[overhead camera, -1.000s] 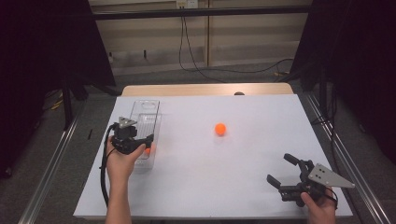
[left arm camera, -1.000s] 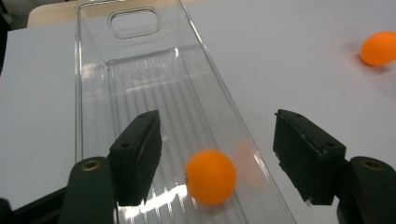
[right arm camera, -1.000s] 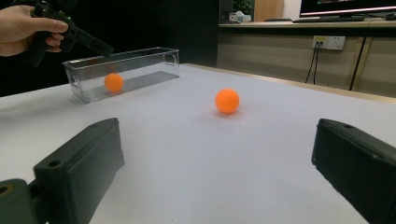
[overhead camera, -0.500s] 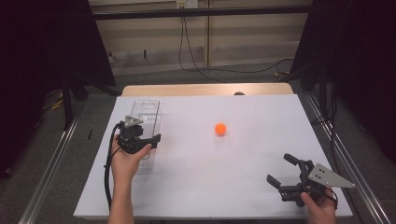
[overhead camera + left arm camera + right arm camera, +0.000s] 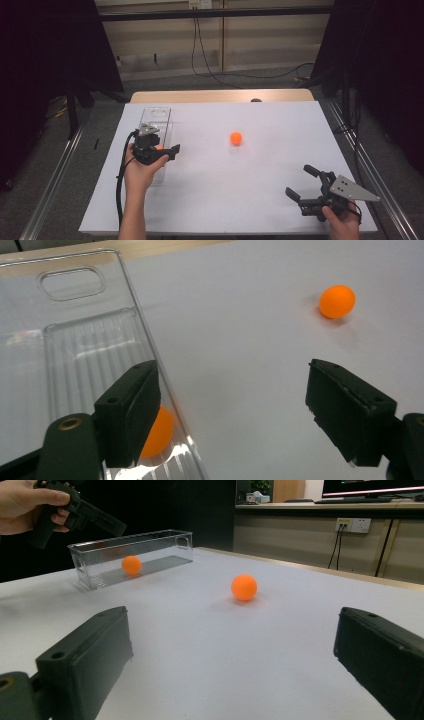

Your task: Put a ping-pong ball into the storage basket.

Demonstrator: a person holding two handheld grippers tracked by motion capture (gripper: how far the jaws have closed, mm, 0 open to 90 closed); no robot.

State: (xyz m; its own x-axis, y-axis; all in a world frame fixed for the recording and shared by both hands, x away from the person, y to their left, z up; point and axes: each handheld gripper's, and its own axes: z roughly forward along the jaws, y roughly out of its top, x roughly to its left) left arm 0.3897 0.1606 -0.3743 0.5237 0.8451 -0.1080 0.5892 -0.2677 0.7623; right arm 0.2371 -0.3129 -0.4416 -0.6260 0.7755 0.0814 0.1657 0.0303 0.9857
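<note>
In the high view, the left claw (image 5: 162, 150) is hovering over the near end of a clear plastic bin (image 5: 156, 116) that is standing on the left part of the white tabletop (image 5: 250, 200); a bit of orange is peeking out beside the claw, and its jaws have just been opening with nothing pinched between them. A second orange ball (image 5: 236, 138) is lying loose near the middle of the tabletop, well apart from the bin. The right claw (image 5: 305, 182) is resting low near the front right corner, its jaws spreading wide and holding nothing. In the left gripper view, the left jaw is hanging inside the bin (image 5: 90, 350) and the right jaw outside it, with the bin's long wall passing between them; one orange ball (image 5: 157, 432) is sitting on the ribbed floor, partly hidden behind the left jaw, while the loose ball (image 5: 337, 301) is lying farther off. In the right gripper view, the wide jaws are framing the loose ball (image 5: 244, 587), and beyond it the bin (image 5: 100, 555) is holding its ball (image 5: 132, 565) under the left claw (image 5: 107, 525).
</note>
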